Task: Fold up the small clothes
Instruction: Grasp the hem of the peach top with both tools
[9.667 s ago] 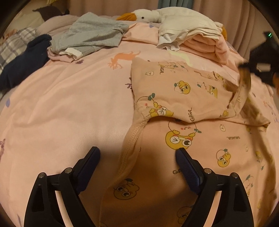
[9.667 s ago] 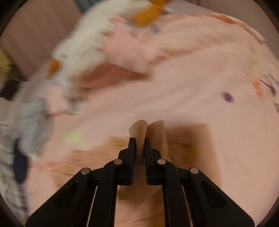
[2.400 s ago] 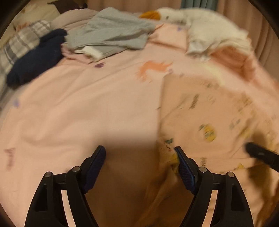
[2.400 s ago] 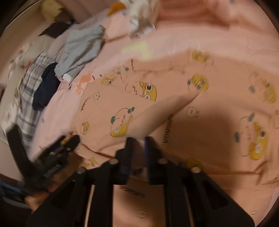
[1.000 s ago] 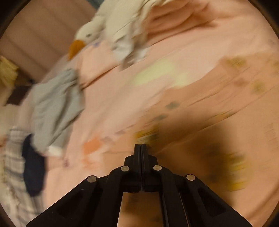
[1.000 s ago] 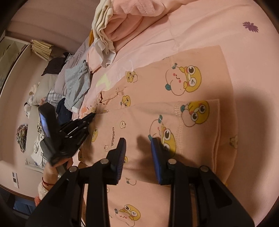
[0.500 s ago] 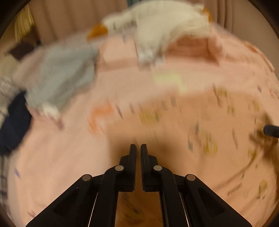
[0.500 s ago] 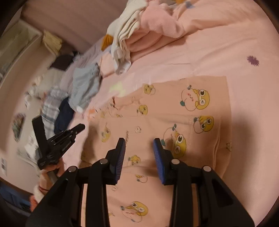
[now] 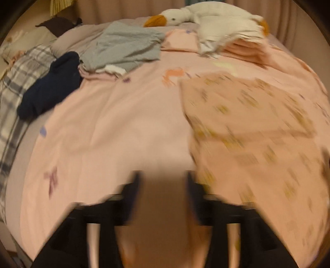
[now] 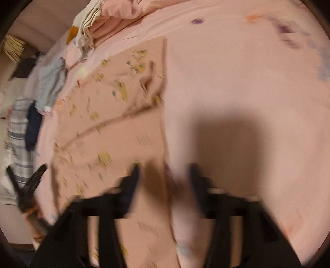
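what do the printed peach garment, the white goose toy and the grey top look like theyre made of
Printed peach garment: likely soft cotton knit, matte; it lies limp and flat with a cartoon print, though blur hides the weave.
White goose toy: plush, fuzzy white pile with an orange beak.
Grey top: probably heathered jersey, matte, rumpled in soft folds.

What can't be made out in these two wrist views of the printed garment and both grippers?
- Printed garment: motion blur smears its print in both views; its near end is cut off by the frame edge.
- Left gripper: jaws opening, nothing between them; the pads are blurred.
- Right gripper: jaws opening over the garment's edge; blur hides whether a pad touches cloth.
- Plush goose: partly covered by folded clothes.
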Available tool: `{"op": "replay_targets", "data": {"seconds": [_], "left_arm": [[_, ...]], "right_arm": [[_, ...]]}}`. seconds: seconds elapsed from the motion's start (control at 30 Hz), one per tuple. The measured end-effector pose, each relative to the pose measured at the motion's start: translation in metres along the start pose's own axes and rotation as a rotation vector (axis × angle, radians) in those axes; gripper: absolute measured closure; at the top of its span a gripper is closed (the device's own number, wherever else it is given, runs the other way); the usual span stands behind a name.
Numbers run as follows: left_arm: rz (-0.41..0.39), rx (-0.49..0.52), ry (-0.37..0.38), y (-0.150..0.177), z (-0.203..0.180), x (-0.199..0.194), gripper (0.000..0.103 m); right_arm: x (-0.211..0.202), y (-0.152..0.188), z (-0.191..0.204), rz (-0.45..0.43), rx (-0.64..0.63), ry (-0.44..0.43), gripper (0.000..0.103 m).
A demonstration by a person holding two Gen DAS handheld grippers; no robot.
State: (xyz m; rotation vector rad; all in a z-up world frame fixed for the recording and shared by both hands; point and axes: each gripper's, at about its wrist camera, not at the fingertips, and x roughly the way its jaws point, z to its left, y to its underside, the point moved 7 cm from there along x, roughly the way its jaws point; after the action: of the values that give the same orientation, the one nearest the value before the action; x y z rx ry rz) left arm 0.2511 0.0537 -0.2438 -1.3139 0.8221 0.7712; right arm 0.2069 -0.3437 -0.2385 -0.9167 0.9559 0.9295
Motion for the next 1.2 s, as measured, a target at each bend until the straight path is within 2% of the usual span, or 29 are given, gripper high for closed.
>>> {"op": "replay_targets", "data": {"seconds": [0.03, 0.1, 0.17, 0.23, 0.3, 0.4, 0.5, 0.53, 0.63, 0.7, 0.83, 0.93, 0.97, 1.07, 1.1, 1.13, 1.2], "left_arm": [[-0.024, -0.009, 0.038, 0.015, -0.008, -0.013, 0.034], [-0.045, -0.052, 0.146, 0.042, -0.017, -0.027, 0.034], [0.009, -0.109, 0.273, 0.070, -0.022, -0.030, 0.034], [0.067, -0.225, 0.360, 0.097, -0.017, -0.030, 0.034], [0.096, -0.314, 0.395, 0.118, -0.009, -0.030, 0.034], [0.057, -0.392, 0.435, 0.136, 0.000, -0.035, 0.034], [0.054, -0.464, 0.483, 0.148, 0.004, -0.041, 0.034], [0.056, -0.505, 0.526, 0.154, 0.003, -0.044, 0.034], [0.061, -0.572, 0.632, 0.165, -0.003, -0.051, 0.034], [0.071, -0.571, 0.663, 0.166, -0.013, -0.051, 0.034], [0.069, -0.549, 0.665, 0.154, -0.037, -0.048, 0.034], [0.109, -0.544, 0.768, 0.148, -0.066, -0.041, 0.034], [0.109, -0.544, 0.782, 0.146, -0.074, -0.040, 0.034], [0.056, -0.547, 0.767, 0.135, -0.083, -0.037, 0.034], [0.042, -0.571, 0.767, 0.135, -0.082, -0.035, 0.034], [0.032, -0.601, 0.770, 0.132, -0.080, -0.032, 0.036], [0.014, -0.630, 0.739, 0.130, -0.073, -0.026, 0.053]], "right_arm": [[-0.012, 0.010, 0.001, -0.029, -0.007, 0.005, 0.038], [-0.034, 0.037, 0.003, -0.070, -0.011, -0.059, 0.038], [-0.043, 0.062, 0.003, -0.076, -0.002, -0.144, 0.037], [-0.045, 0.095, -0.002, -0.072, 0.035, -0.205, 0.036], [-0.040, 0.119, -0.005, -0.057, 0.063, -0.224, 0.035], [-0.029, 0.147, -0.008, -0.034, 0.086, -0.274, 0.035], [-0.023, 0.167, -0.018, -0.026, 0.158, -0.266, 0.035], [-0.022, 0.172, -0.020, -0.027, 0.181, -0.269, 0.035], [-0.026, 0.192, -0.033, -0.034, 0.290, -0.350, 0.035], [-0.026, 0.199, -0.031, -0.060, 0.339, -0.398, 0.035], [-0.016, 0.199, -0.011, -0.072, 0.386, -0.465, 0.035], [-0.008, 0.193, 0.010, -0.075, 0.376, -0.479, 0.035], [-0.007, 0.191, 0.010, -0.080, 0.382, -0.488, 0.035], [-0.003, 0.184, 0.019, -0.087, 0.412, -0.565, 0.035], [-0.002, 0.183, 0.021, -0.089, 0.419, -0.585, 0.037], [0.000, 0.181, 0.021, -0.097, 0.435, -0.601, 0.043], [0.003, 0.180, 0.018, -0.113, 0.445, -0.602, 0.059]]}}
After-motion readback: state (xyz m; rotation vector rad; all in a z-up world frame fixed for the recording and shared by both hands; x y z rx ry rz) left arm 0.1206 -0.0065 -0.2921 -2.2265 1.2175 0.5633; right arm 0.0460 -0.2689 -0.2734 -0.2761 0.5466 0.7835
